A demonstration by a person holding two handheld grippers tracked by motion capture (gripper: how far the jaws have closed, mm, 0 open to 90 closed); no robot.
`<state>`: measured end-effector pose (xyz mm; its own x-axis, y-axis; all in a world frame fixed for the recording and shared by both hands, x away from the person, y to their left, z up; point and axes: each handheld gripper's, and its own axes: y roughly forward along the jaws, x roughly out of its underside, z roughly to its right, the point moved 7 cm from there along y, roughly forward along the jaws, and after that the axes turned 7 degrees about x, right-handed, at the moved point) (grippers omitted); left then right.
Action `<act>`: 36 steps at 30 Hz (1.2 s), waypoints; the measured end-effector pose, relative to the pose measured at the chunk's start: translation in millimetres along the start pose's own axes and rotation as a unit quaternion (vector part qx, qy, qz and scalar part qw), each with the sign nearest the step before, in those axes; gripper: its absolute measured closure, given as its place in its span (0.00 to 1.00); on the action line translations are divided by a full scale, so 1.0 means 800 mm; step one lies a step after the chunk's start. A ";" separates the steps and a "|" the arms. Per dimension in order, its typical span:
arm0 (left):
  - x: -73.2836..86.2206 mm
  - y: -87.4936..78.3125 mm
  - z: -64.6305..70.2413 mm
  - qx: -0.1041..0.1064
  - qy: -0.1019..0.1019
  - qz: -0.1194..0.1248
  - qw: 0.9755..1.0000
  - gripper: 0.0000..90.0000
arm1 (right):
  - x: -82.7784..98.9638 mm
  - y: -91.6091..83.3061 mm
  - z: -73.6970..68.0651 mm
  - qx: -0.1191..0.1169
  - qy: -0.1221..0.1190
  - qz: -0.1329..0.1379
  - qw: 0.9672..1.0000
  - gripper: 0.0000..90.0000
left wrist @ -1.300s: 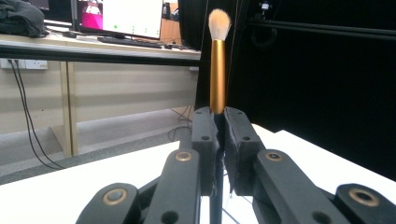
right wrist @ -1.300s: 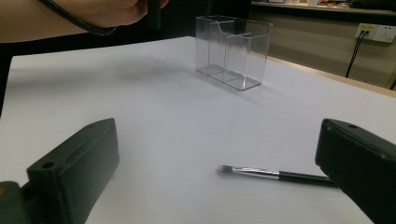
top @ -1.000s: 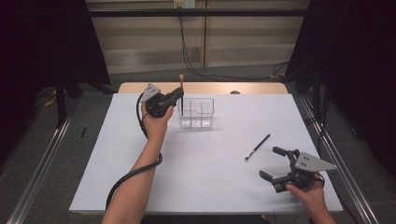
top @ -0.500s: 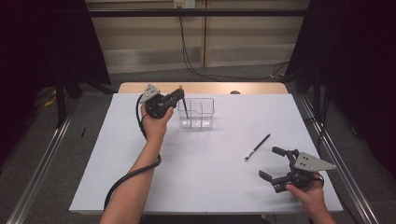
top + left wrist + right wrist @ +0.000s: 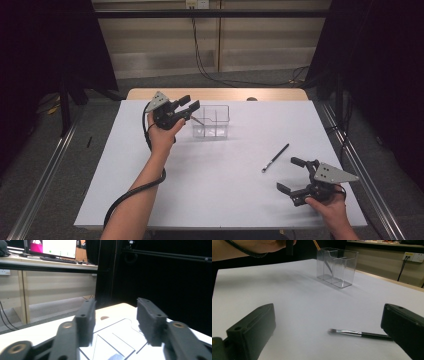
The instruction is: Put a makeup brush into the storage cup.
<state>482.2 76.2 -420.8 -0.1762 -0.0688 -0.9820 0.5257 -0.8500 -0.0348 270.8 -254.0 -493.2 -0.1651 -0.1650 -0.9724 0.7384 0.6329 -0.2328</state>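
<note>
Left gripper [image 5: 189, 108] has just been opening, nothing between its jaws; the brush [image 5: 196, 120] leans, I think, in the clear organizer [image 5: 212, 121] right beside it. Right gripper [image 5: 295, 175] sits wide open, a black brush [image 5: 275, 158] just ahead of it

White surface [image 5: 200, 185] with tan far edge. Clear, colourless organizer [image 5: 211, 121]. Black brush [image 5: 275, 158] with silver ferrule and dark bristles. Black grippers, left [image 5: 187, 106] and right [image 5: 291, 175], with grey top plates.
</note>
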 end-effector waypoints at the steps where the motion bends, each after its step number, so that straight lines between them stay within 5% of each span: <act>1: 0.000 -0.001 0.001 0.000 0.002 -0.002 1.000 0.47 | 0.000 0.000 0.000 0.000 0.000 0.000 1.000 0.00; 16: 0.001 -0.023 0.018 0.033 0.012 0.002 0.999 0.20 | 0.000 -0.002 0.001 0.005 -0.002 0.000 1.000 0.00; 36: 0.010 -0.071 0.025 0.055 0.019 -0.002 0.998 0.03 | -0.001 0.000 0.002 0.008 -0.004 -0.001 1.000 0.00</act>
<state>433.8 113.6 -423.0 -0.1447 -0.0465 -0.9884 0.4296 -0.9028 -0.0204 272.1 -254.8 -492.2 -0.1615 -0.1714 -0.9719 0.7484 0.6206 -0.2339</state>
